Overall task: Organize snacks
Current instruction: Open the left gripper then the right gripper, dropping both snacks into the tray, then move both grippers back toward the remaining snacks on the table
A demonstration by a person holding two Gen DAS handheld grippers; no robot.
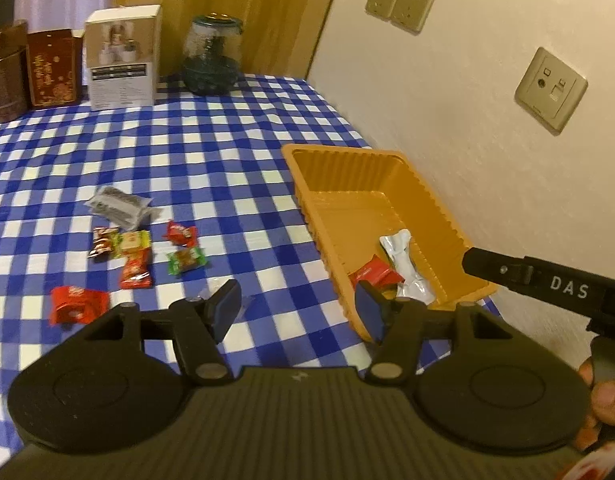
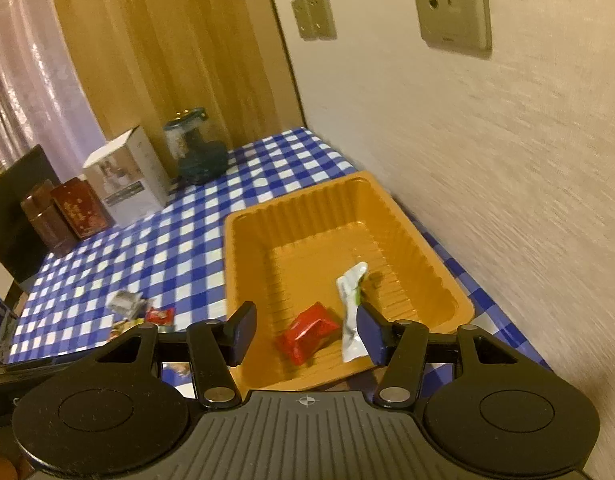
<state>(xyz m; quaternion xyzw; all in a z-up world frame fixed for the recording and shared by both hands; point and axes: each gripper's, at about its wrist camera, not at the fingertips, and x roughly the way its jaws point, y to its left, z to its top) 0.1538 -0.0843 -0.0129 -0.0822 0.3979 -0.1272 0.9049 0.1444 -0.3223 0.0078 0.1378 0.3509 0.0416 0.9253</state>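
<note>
Two snacks lie in the tray (image 2: 243,264): a red packet (image 2: 307,334) and a silver sachet (image 2: 352,312). Seven or so remain on the cloth (image 1: 227,152) (left of the tray). Left gripper (image 1: 297,310) and right gripper (image 2: 305,332) both stand released, empty.

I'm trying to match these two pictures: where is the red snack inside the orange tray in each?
Left wrist view: red snack at lower centre-right, in the orange tray's near end.
Right wrist view: lower centre, beside the silver packet.
Shared landmark: glass jar.
</note>
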